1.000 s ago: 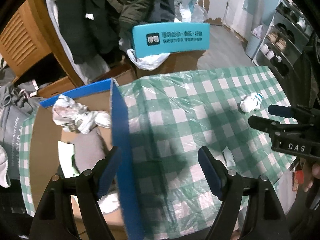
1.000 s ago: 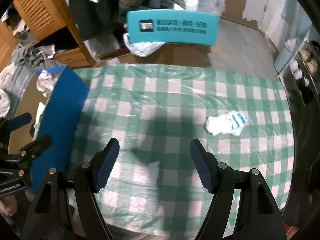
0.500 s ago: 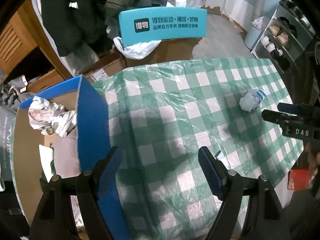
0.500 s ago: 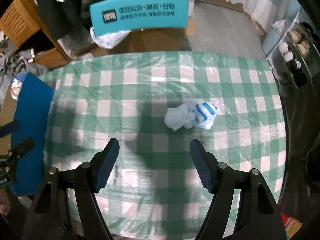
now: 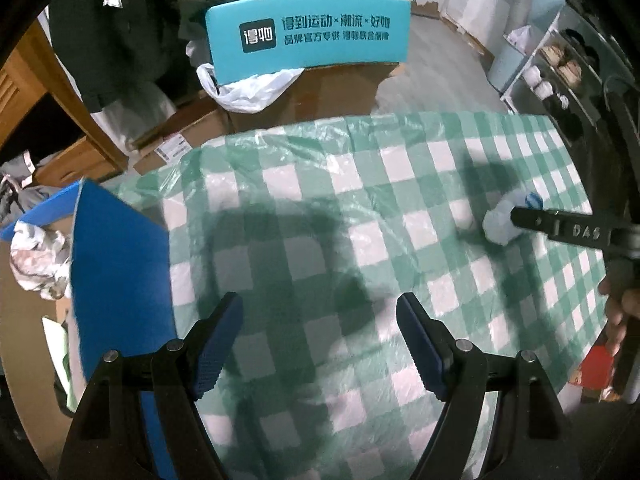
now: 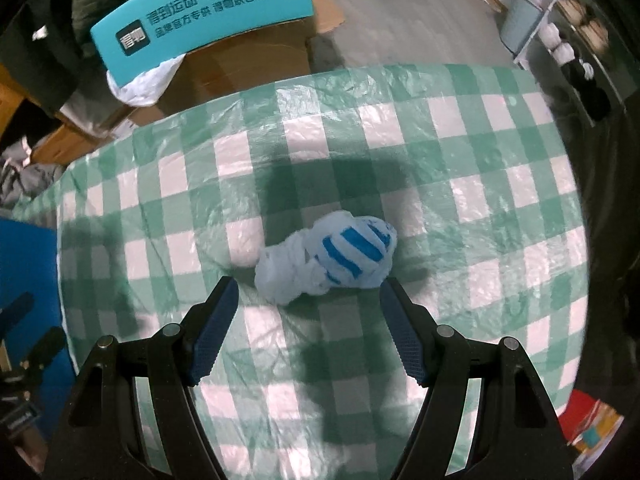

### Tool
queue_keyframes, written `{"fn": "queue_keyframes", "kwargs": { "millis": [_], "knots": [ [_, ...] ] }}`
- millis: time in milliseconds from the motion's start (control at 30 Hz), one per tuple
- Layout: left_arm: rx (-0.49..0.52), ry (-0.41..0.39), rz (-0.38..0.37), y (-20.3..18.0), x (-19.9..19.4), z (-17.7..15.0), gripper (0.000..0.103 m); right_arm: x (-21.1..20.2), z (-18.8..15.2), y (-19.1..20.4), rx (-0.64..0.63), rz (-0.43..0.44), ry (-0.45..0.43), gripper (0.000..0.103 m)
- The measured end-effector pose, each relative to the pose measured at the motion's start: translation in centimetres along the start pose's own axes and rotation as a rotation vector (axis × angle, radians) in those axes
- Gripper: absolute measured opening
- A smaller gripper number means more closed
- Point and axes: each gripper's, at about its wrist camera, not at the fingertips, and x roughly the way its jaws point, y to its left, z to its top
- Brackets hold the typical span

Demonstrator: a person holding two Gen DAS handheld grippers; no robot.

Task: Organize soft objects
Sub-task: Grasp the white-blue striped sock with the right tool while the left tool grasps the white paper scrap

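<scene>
Right tongs (image 6: 308, 316) spread, nothing pinched, pointing steeply down over the crumpled white sock with blue stripes (image 6: 326, 266). Sock sits just ahead of the blue fingertips (image 6: 216, 320), roughly centred on the gap, pads not touching it.

Left tongs (image 5: 320, 336) also spread and empty, over bare tabletop (image 5: 304, 240), which is covered in green-and-white checked cloth under clear plastic film. In the left wrist view the sock (image 5: 500, 224) is well off to the right, partly hidden behind the right tongs' black body.

Left of the left tongs: open cardboard box with blue flaps (image 5: 116, 264) at the tabletop edge, crumpled grey-white cloth (image 5: 36, 260) inside.

Beyond the far edge: teal curved panel with white printed text (image 5: 308, 36), white plastic bag (image 5: 244, 88) on brown cartons below it.
</scene>
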Motion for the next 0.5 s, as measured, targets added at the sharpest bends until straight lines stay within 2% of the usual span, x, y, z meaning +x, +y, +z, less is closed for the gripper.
{"fn": "queue_keyframes", "kwargs": {
  "millis": [200,500],
  "knots": [
    [0.006,-0.012,-0.009,-0.5,0.9,1.1,0.080,1.7,0.8,-0.2,-0.008,-0.020,0.009,0.072],
    [-0.022,0.027,-0.021,-0.8,2.6,1.8,0.080,4.5,1.9,-1.5,0.011,-0.030,0.033,0.072]
  ]
}}
